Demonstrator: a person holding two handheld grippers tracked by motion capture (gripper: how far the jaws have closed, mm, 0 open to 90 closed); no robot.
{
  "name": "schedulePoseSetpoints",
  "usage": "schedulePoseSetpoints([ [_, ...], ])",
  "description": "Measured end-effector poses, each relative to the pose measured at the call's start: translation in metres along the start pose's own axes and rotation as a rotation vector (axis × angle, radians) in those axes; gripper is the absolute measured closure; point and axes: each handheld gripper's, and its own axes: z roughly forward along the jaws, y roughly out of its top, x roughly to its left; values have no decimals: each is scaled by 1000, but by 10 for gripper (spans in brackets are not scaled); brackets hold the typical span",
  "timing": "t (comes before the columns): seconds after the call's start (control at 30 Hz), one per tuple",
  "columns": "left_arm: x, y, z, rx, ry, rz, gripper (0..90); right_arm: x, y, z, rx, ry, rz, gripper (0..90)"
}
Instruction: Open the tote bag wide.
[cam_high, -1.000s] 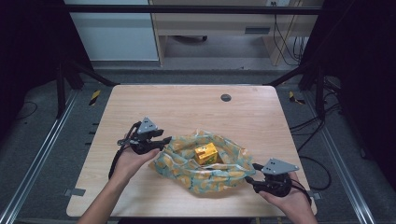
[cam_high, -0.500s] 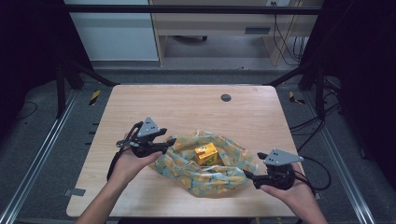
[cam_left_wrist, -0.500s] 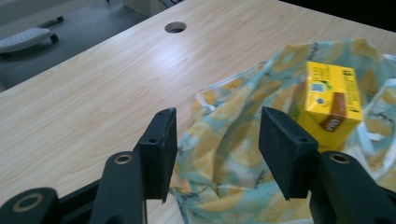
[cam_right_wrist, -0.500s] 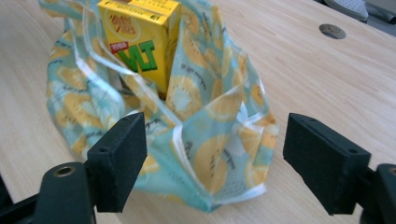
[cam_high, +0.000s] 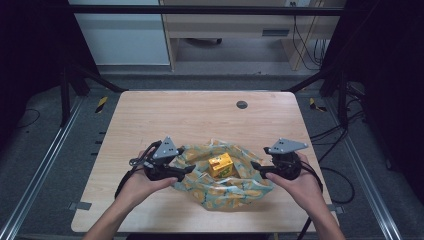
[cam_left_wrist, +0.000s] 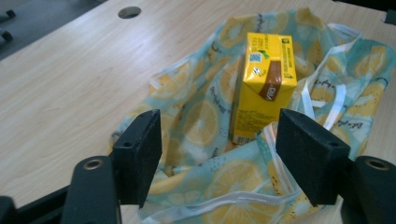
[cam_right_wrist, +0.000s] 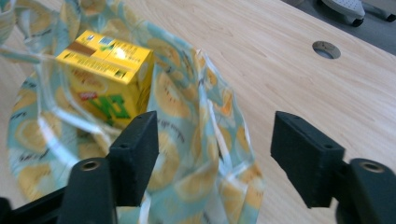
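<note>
My left gripper (cam_high: 189, 169) and right gripper (cam_high: 256, 166) flank the lemon-print bag (cam_high: 225, 187); the left jaws have just widened, the right narrowed, both open and holding nothing. The yellow carton (cam_high: 220, 165) stands inside. Next, I must pinch opposite rim edges.

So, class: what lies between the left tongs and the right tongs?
In the high view, the lemon-print bag with the yellow juice carton standing in it.

one yellow drink carton (cam_high: 220, 165) sits on one lemon-print bag (cam_high: 220, 187), lower middle of the frame. one wooden counter (cam_high: 200, 120) carries them, with one round hole (cam_high: 242, 104) at upper centre. two tongs: left (cam_high: 186, 171), right (cam_high: 256, 167).
</note>
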Motion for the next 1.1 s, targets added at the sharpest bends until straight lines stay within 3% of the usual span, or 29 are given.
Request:
schedulePoseSetpoints([
  [0.23,-8,-4,14,34,-56,39,241,-6,11,32,53,28,4,428],
  [0.53,-13,-11,34,84,-102,63,181,-6,4,60,100,55,6,502],
  [0.7,-14,-22,49,136,-98,75,155,-6,1,68,127,56,4,579],
  [0.9,-13,-31,59,165,-99,64,142,-4,1,74,136,73,-19,673],
  [1.03,-13,-35,62,189,-108,67,153,-4,1,77,141,82,-28,725],
  [1.1,-13,-37,63,205,-114,64,205,-5,1,79,144,87,-29,777],
])
